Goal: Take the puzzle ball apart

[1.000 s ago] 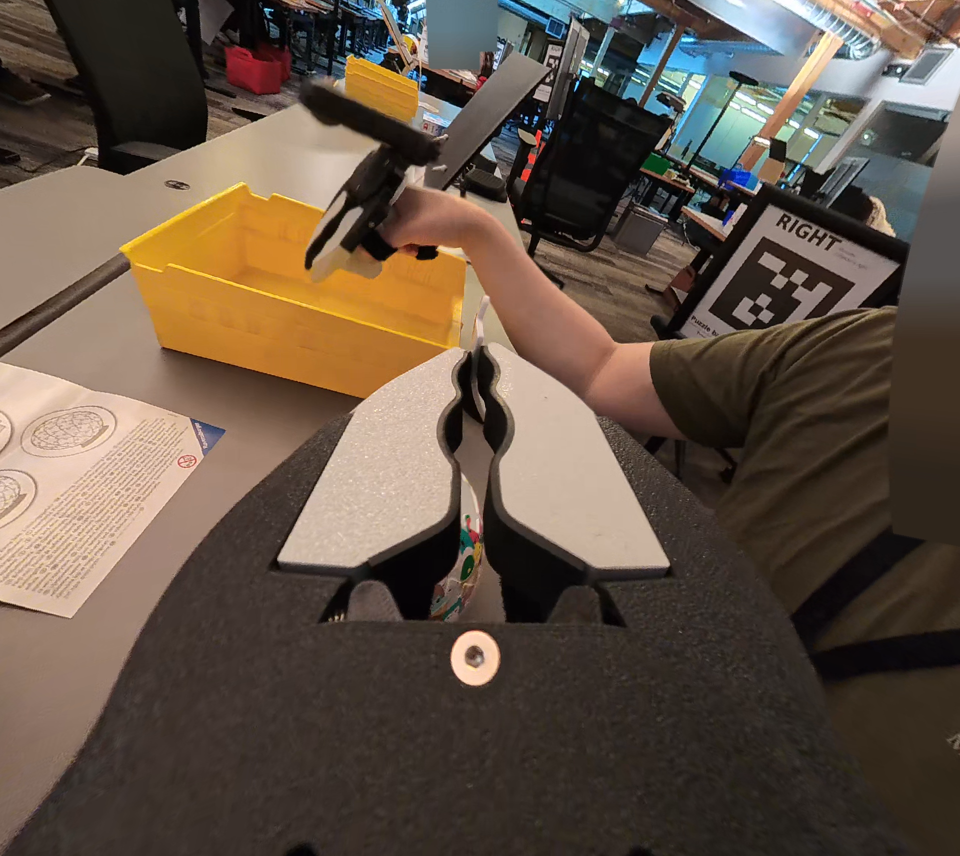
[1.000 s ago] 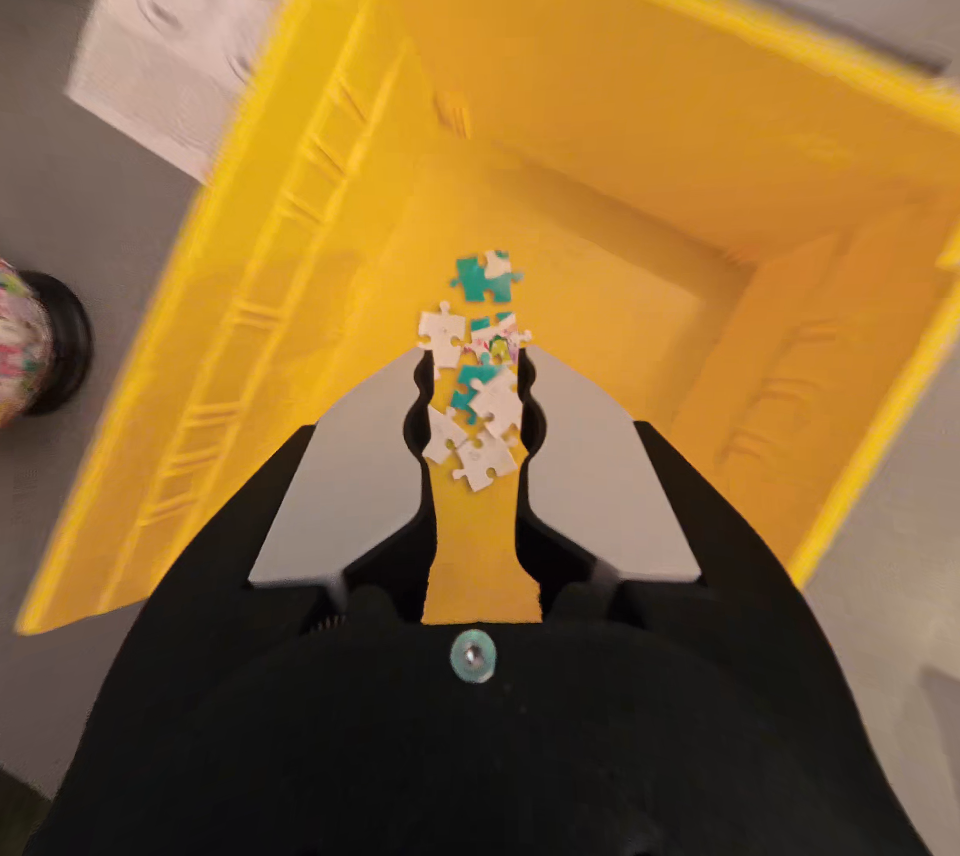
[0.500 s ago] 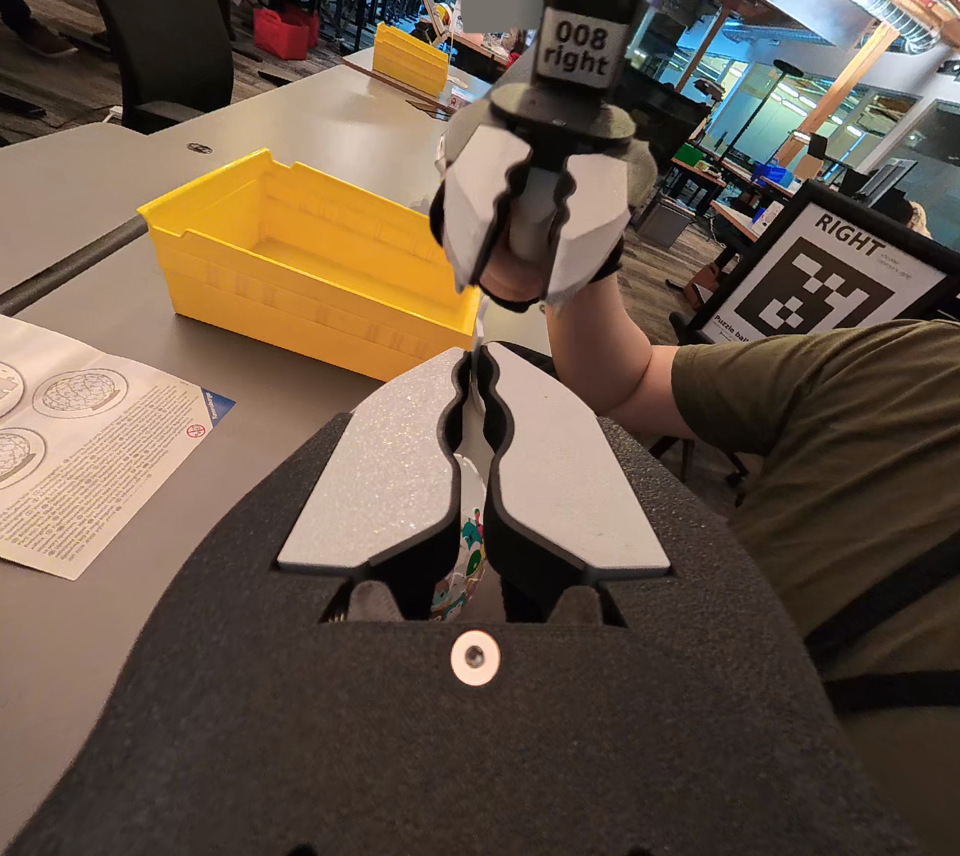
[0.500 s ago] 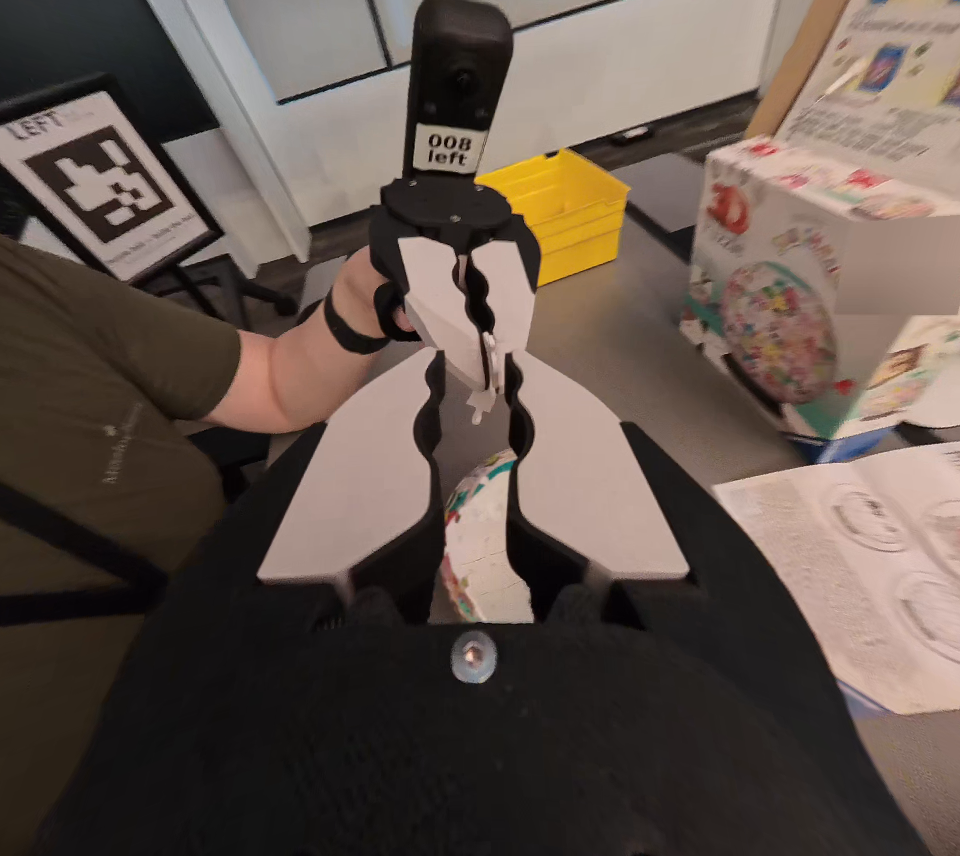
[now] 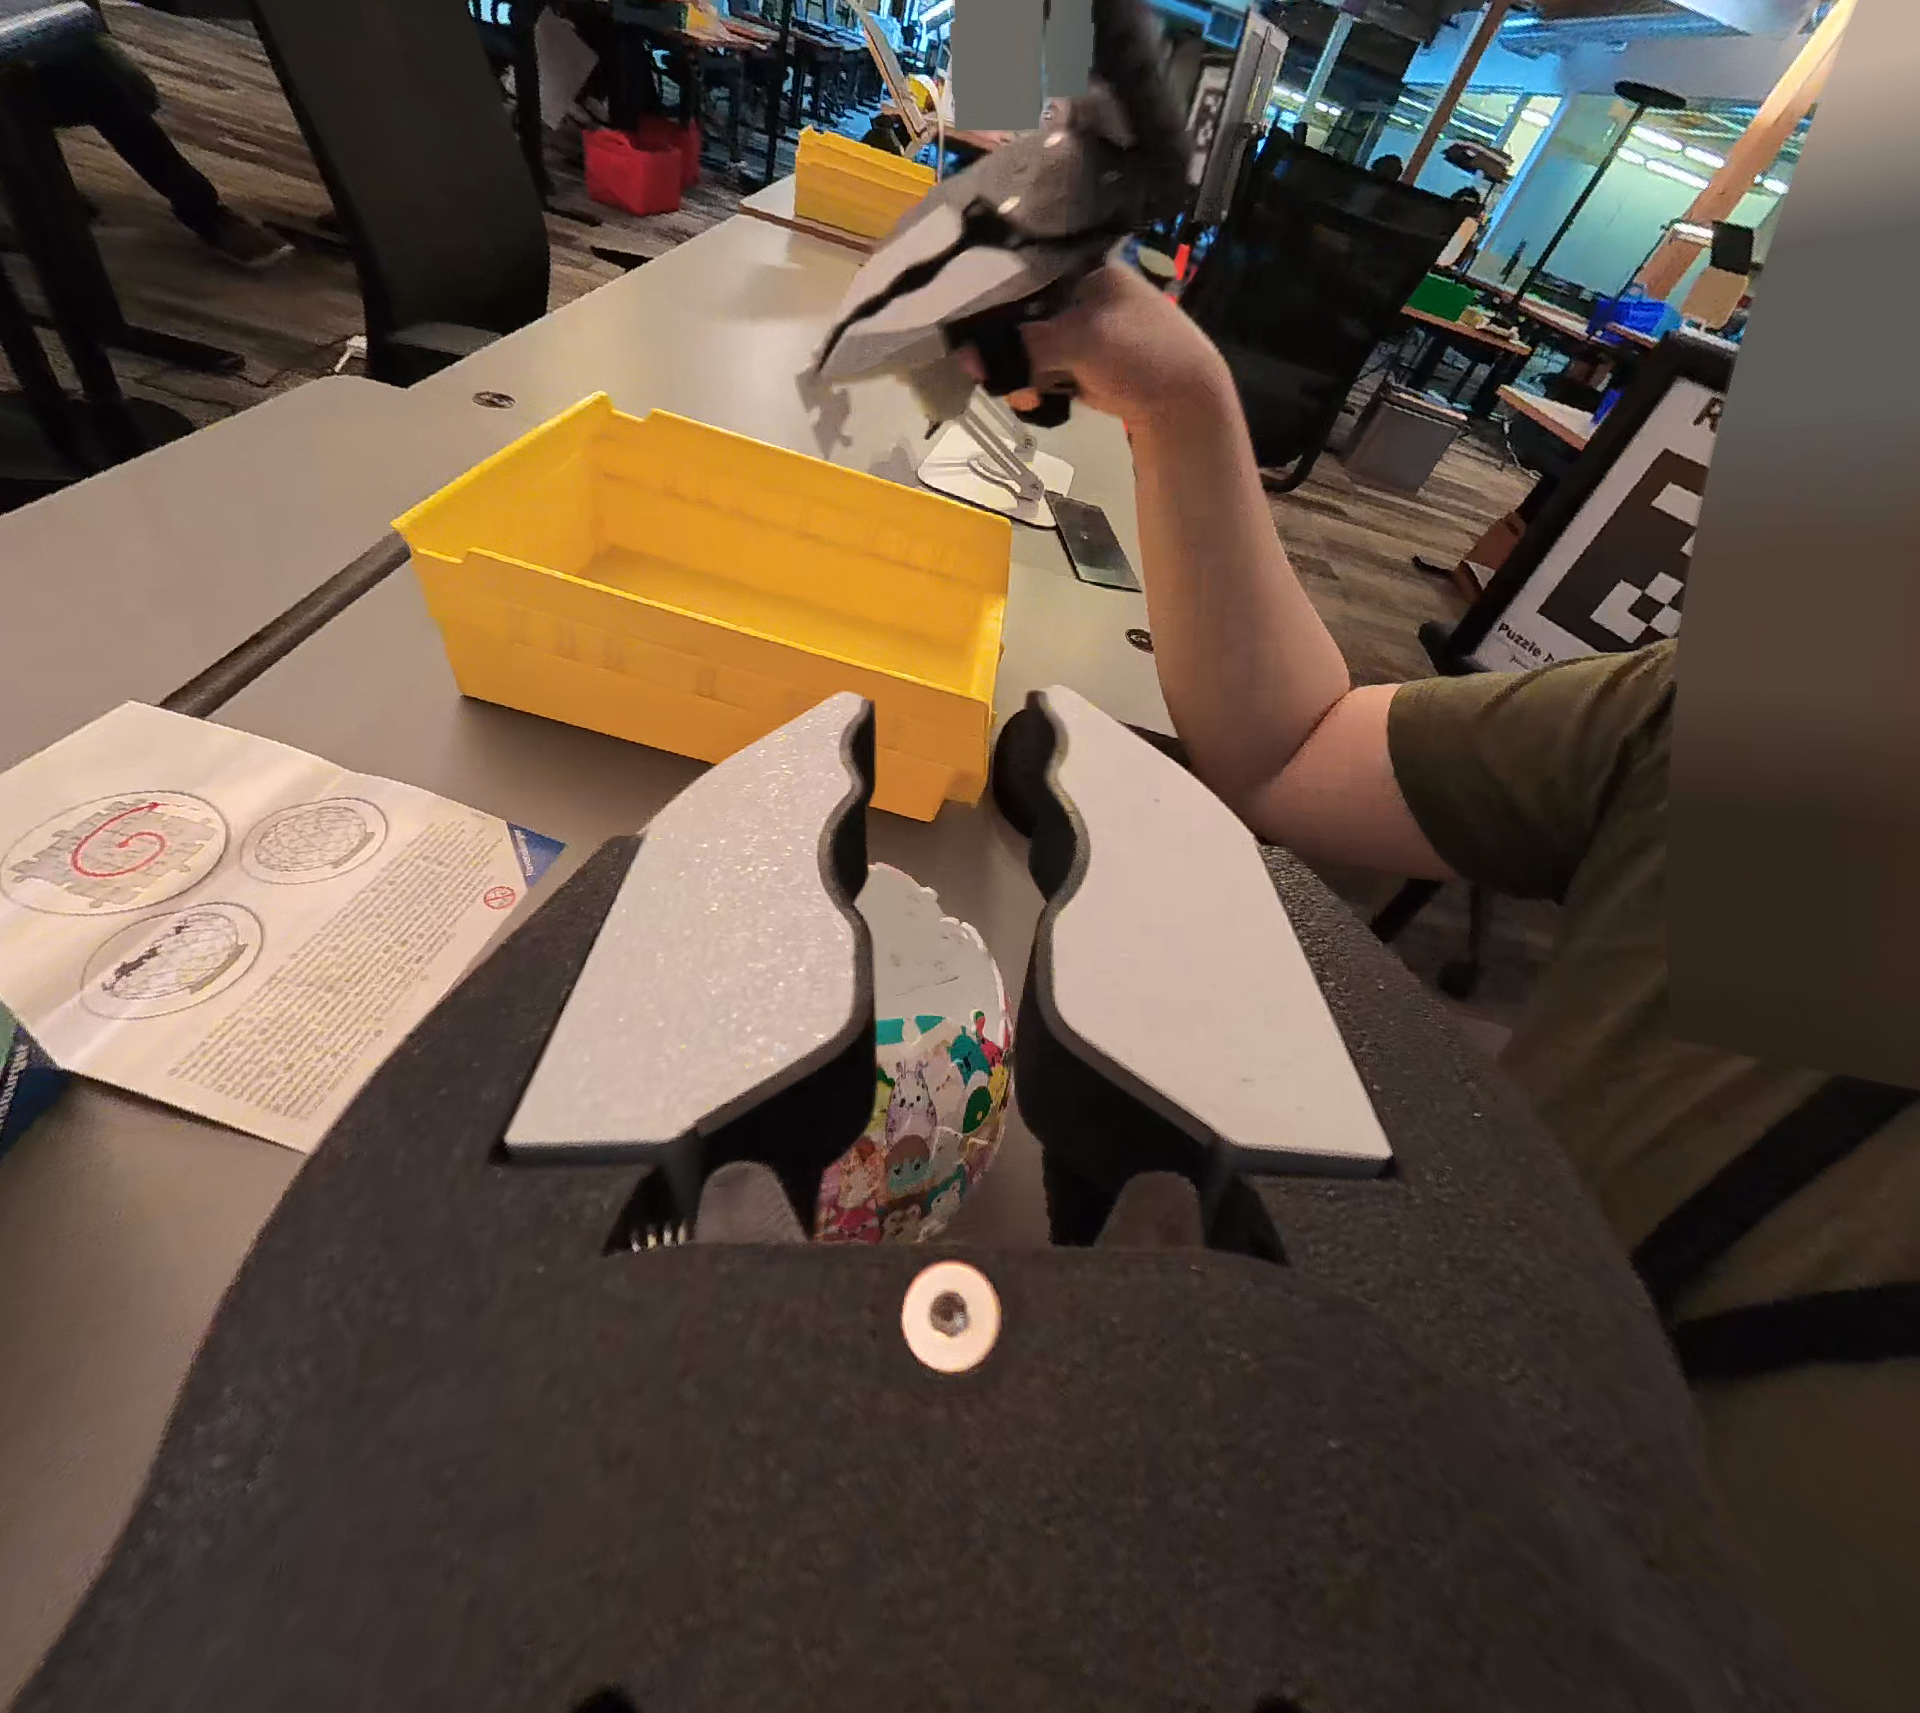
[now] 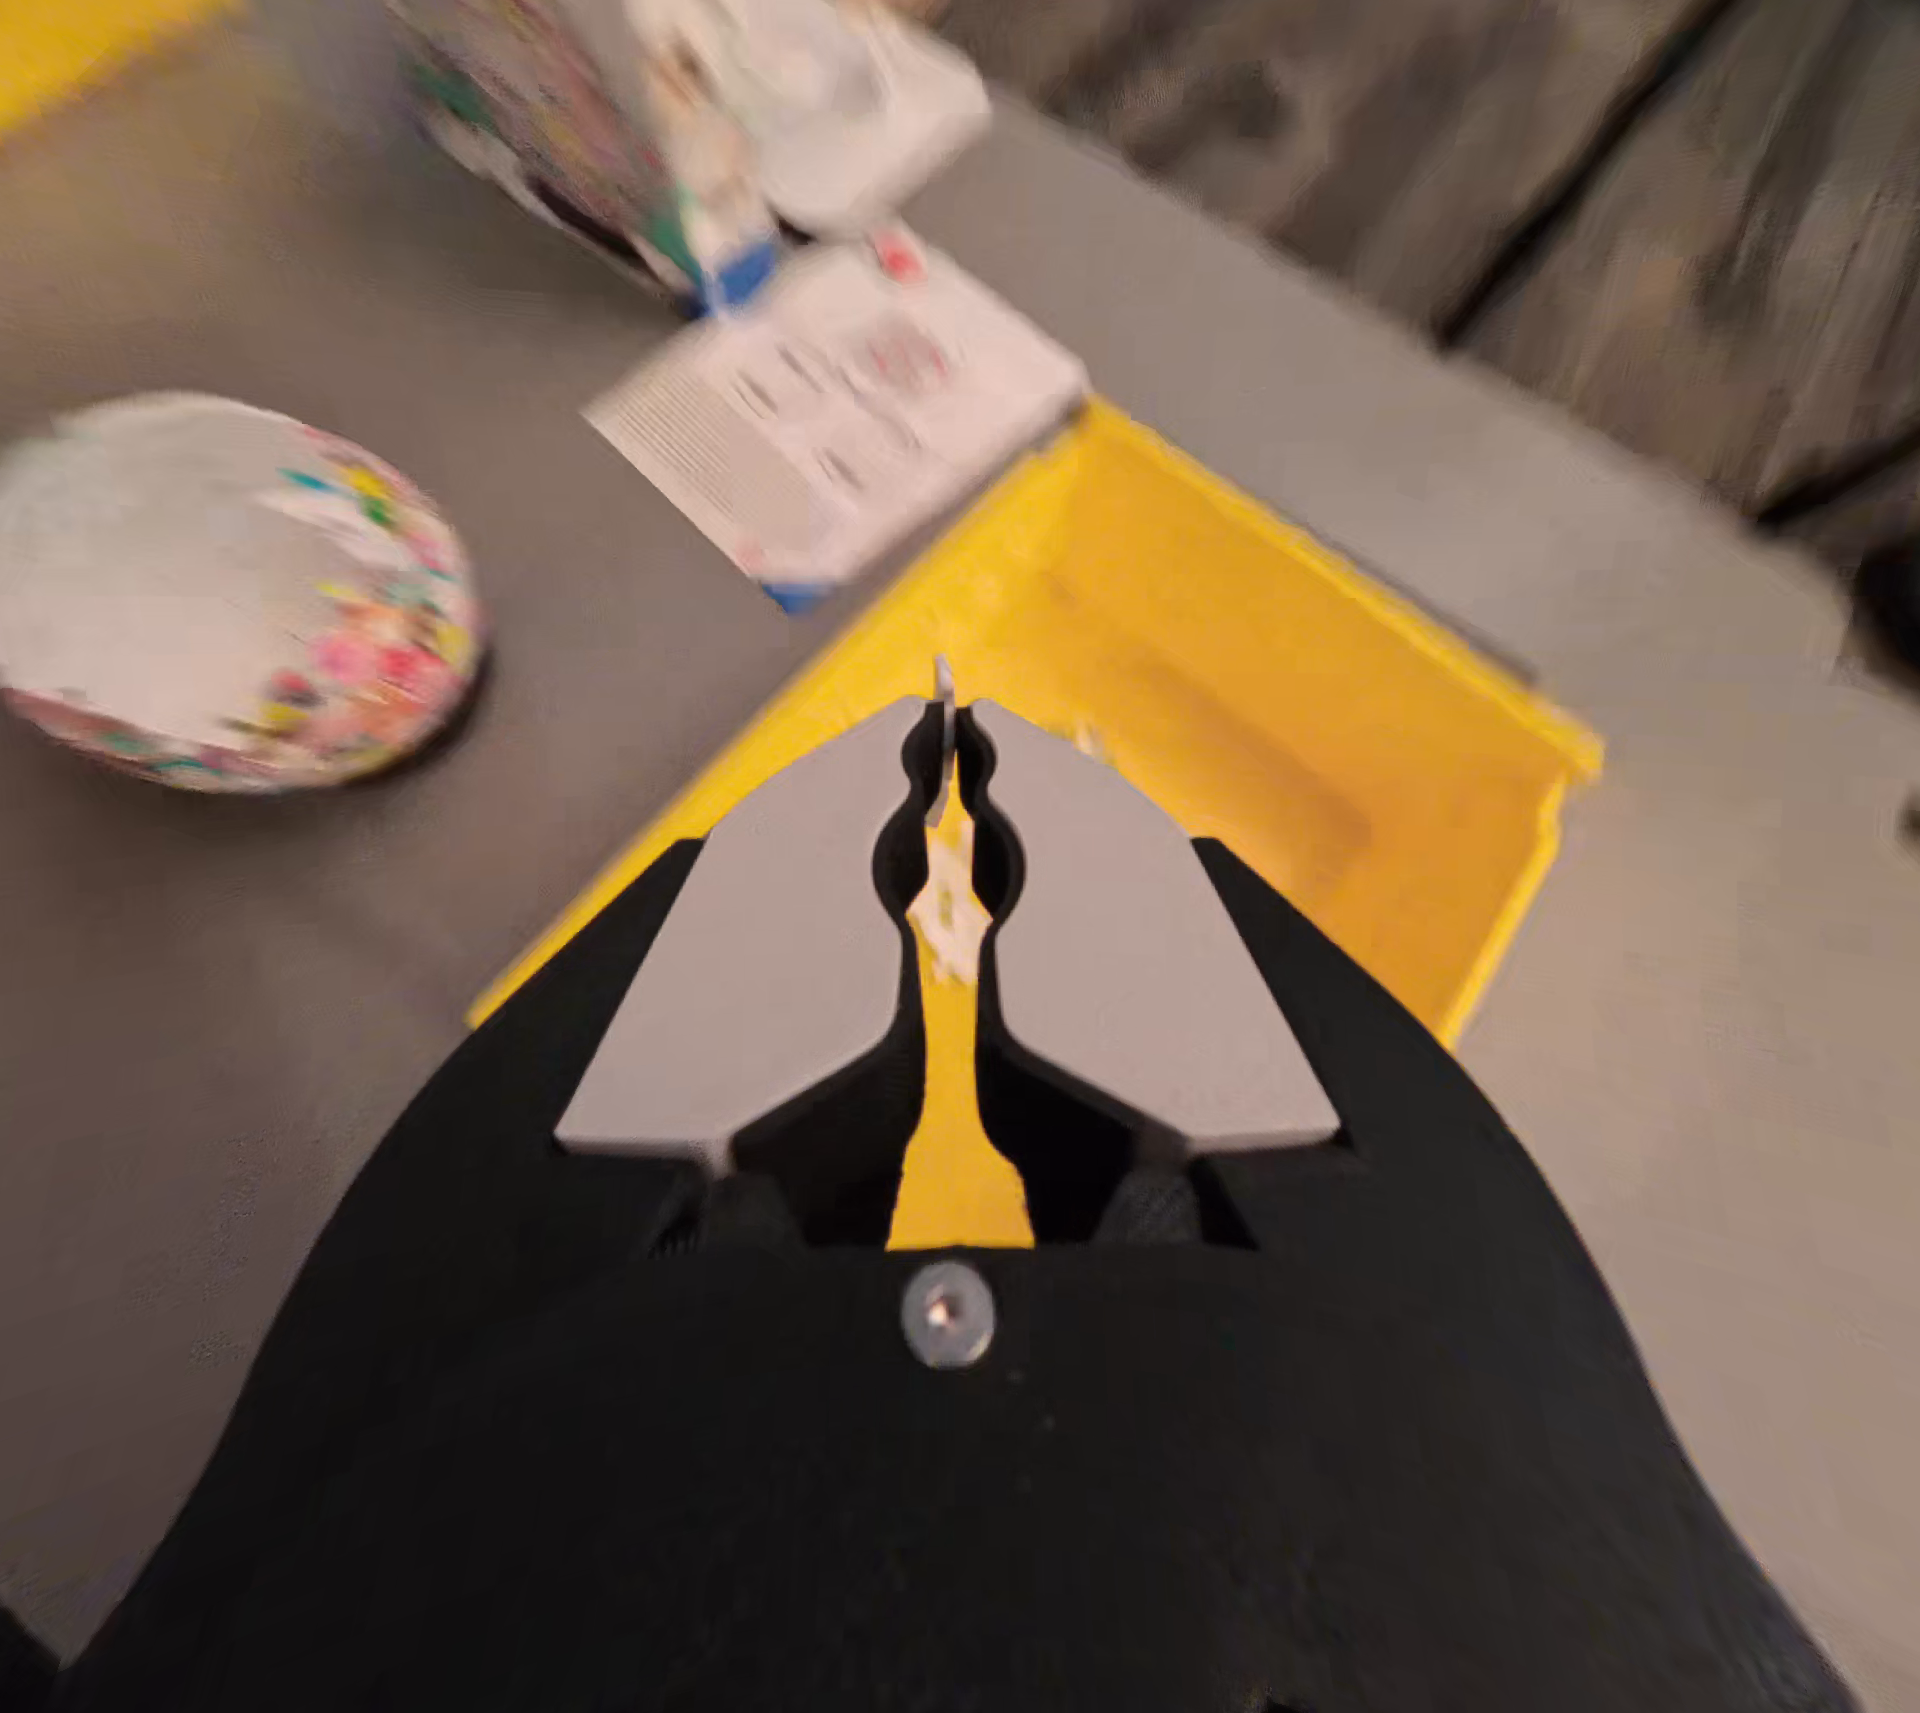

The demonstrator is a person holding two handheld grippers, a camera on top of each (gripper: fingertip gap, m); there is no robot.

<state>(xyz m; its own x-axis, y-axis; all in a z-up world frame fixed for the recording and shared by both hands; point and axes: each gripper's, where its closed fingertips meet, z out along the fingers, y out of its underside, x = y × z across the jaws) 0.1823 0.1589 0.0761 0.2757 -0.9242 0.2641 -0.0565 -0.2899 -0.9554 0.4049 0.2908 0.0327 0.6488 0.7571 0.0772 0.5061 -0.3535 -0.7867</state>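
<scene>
The puzzle ball [image 5: 925, 1071], colourful with its top open, stands on the grey table below my left gripper [image 5: 945, 728]. That gripper is open and empty, and its pads are clear of the ball. The ball also shows at the left of the right wrist view [image 6: 229, 593]. My right gripper [image 6: 943, 713] is shut on a thin white puzzle piece [image 6: 943, 687], held edge-on over the yellow bin [image 6: 1247, 624]. In the left wrist view the right gripper [image 5: 831, 359] is raised behind the bin [image 5: 717, 614], with the piece [image 5: 826, 416] hanging from its tips. Loose pieces [image 6: 951, 925] lie in the bin.
An instruction sheet [image 5: 239, 915] lies left of the bin. The puzzle box [image 6: 582, 53] stands beyond it. The person's arm [image 5: 1247, 572] reaches up right of the bin. A metal stand [image 5: 992, 468], a second yellow bin [image 5: 857, 183] and a black chair [image 5: 384, 105] are farther back. One gripper's finger ends stand about 25 centimetres off the other's.
My left gripper held a white piece and has opened. My right gripper left the bin, closed on that piece at the left's tips, and has swung back over the bin with it.
</scene>
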